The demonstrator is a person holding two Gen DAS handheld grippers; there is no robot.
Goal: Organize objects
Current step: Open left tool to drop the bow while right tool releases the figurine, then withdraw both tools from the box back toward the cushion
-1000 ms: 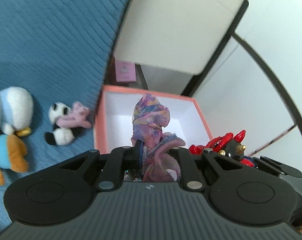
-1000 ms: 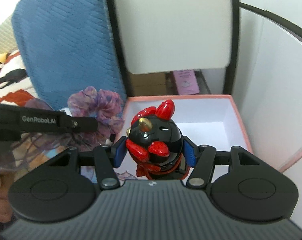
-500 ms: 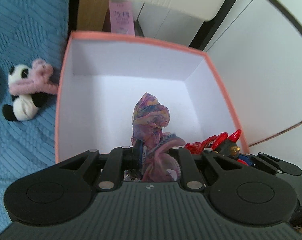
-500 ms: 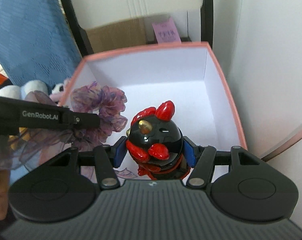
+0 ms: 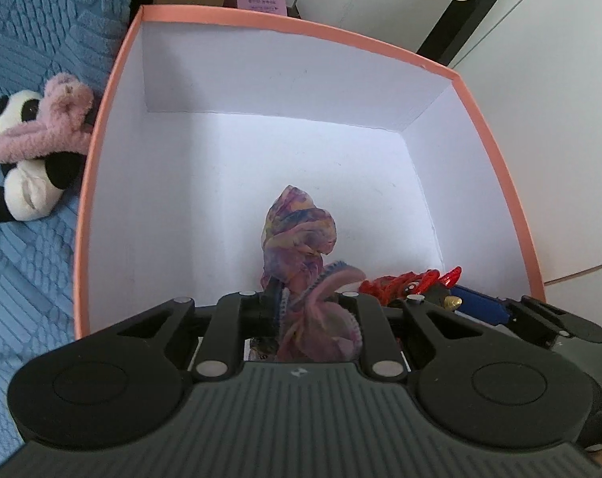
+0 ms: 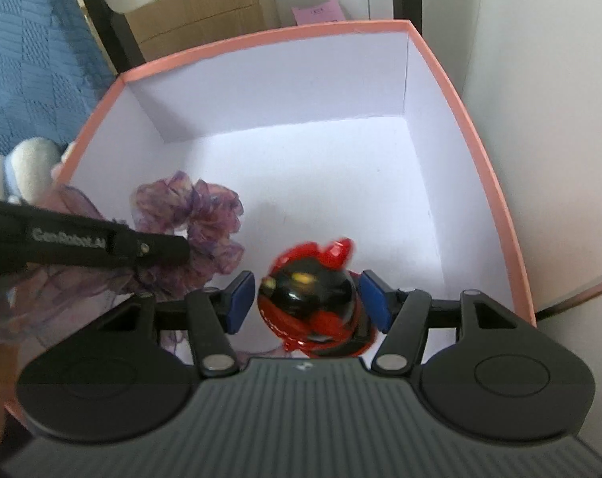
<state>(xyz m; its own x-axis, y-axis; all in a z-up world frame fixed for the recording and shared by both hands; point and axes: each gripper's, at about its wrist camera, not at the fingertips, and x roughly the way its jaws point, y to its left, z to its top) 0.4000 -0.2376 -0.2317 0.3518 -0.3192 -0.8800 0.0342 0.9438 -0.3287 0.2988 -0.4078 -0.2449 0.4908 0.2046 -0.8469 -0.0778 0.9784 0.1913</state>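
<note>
Above the matte pink-rimmed box (image 6: 496, 183), left gripper (image 5: 301, 298) pinches gauzy scrunchie (image 5: 297, 239); at 3 o'clock, right gripper (image 6: 307, 298) clamps glossy round toy (image 6: 313, 298).

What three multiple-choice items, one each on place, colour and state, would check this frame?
1. The black-and-red toy figure is: A on the blue quilt; B between the right gripper's blue pads, over the white cardboard box; C beside the panda plush.
2. The box's rim is: A salmon pink; B green; C black.
3. The left gripper is: A open and empty; B out of view; C shut on crumpled purple-pink fabric.
Answers: B, the pads flank the figure above the box floor; A, a pink edge runs round the white walls; C, the fabric bunches between its closed fingers.
</note>
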